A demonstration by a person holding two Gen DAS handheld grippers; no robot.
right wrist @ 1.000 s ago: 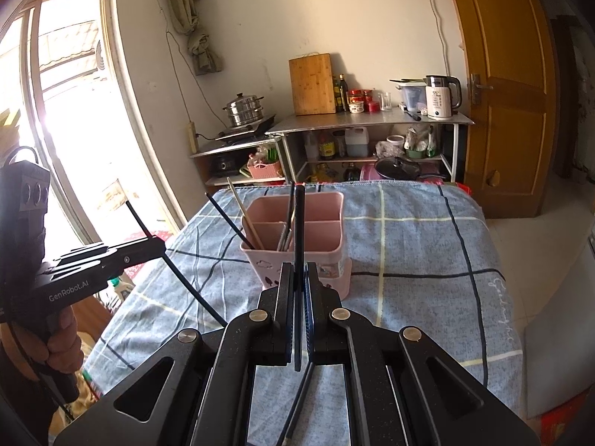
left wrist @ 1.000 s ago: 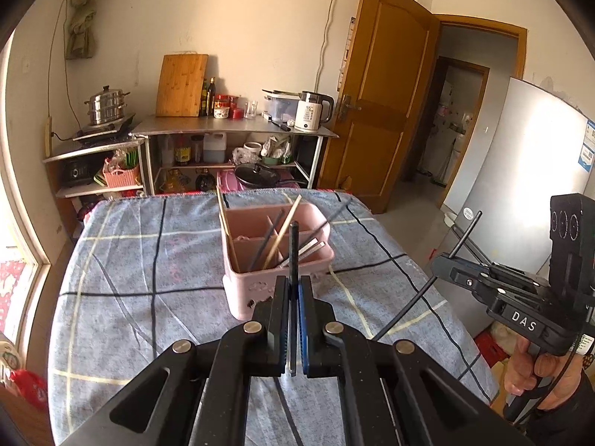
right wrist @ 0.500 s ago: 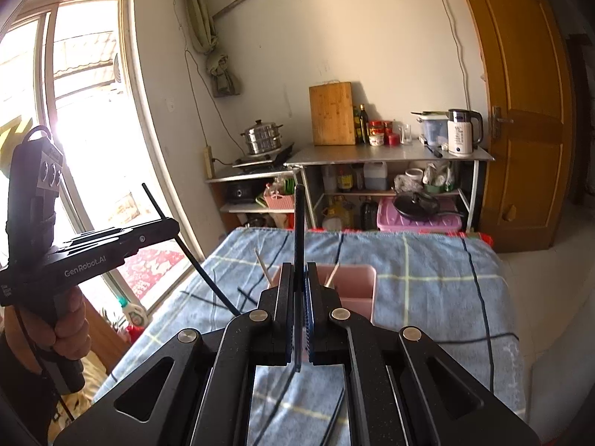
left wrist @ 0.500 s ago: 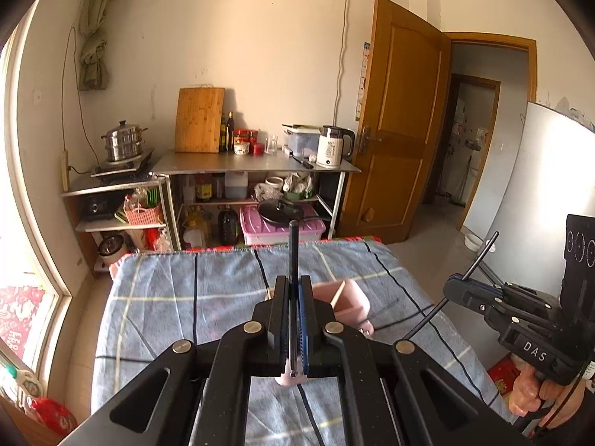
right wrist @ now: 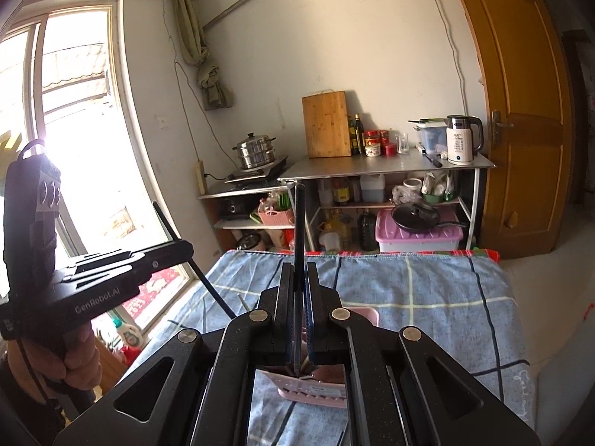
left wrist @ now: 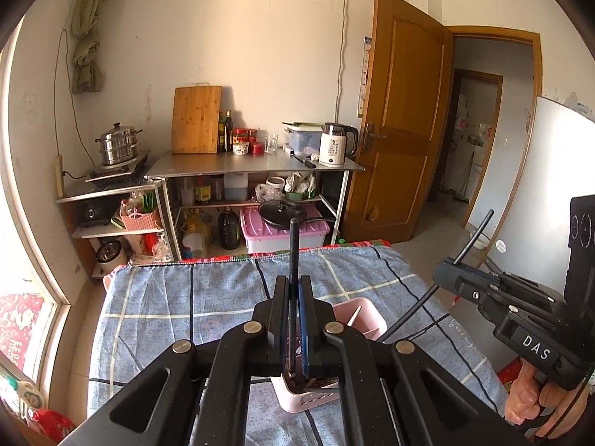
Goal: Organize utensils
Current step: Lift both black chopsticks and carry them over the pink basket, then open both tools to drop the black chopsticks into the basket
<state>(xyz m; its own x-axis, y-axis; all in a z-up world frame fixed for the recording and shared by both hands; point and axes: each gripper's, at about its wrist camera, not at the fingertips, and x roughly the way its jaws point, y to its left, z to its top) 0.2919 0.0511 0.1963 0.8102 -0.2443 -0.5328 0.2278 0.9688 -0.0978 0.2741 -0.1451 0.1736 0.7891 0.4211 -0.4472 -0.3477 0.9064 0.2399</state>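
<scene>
Black chopsticks pinched in both grippers above a pink utensil caddy

Black jaws of the left gripper (left wrist: 294, 286) clamp one dark chopstick (left wrist: 293, 249) that stands up beyond the tips; the right gripper (right wrist: 298, 275) is closed the same way on another chopstick (right wrist: 298, 223). Just below and behind both sits the pink caddy (left wrist: 359, 316), largely hidden by the gripper bodies, on a blue checked cloth (left wrist: 186, 297). Far off, a steel shelf (left wrist: 256, 163) bears a cutting board (left wrist: 196, 119) and a white kettle (left wrist: 334, 145)

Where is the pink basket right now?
The pink basket sits on the blue checked cloth, low in both wrist views, mostly hidden behind each hand-held gripper's fingers.
</scene>
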